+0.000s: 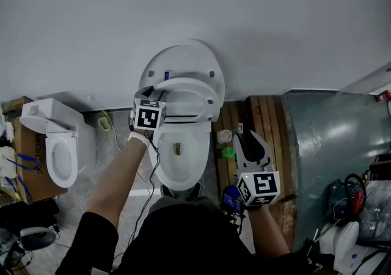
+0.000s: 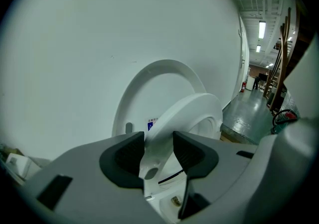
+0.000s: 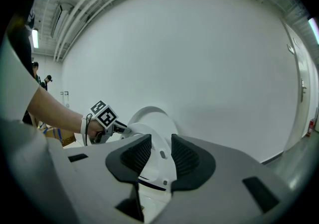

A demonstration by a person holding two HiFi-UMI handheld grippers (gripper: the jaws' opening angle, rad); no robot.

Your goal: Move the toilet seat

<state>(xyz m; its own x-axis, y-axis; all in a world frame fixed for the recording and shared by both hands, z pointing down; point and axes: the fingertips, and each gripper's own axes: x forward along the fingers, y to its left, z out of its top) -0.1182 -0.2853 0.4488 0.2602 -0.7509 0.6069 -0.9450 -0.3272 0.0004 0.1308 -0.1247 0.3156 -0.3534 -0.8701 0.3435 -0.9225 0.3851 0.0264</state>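
A white toilet stands against the wall with its lid (image 1: 183, 63) upright. The toilet seat (image 1: 190, 98) is tilted partway up over the bowl (image 1: 179, 161). My left gripper (image 1: 155, 93) is shut on the seat's left rim. In the left gripper view the seat (image 2: 192, 113) runs between the dark pads (image 2: 124, 156) of that gripper (image 2: 158, 157). My right gripper (image 1: 251, 143) hangs to the right of the toilet, open and holding nothing. In the right gripper view the seat (image 3: 158, 143) shows far off through the gap of that gripper (image 3: 160, 157).
A second white toilet (image 1: 58, 145) and a cardboard box (image 1: 23, 164) stand at the left. A wooden pallet (image 1: 259, 118) lies under my right gripper, with a small green object (image 1: 228, 152) beside it. A grey-green floor (image 1: 333, 139) and some tools (image 1: 348, 197) are at the right.
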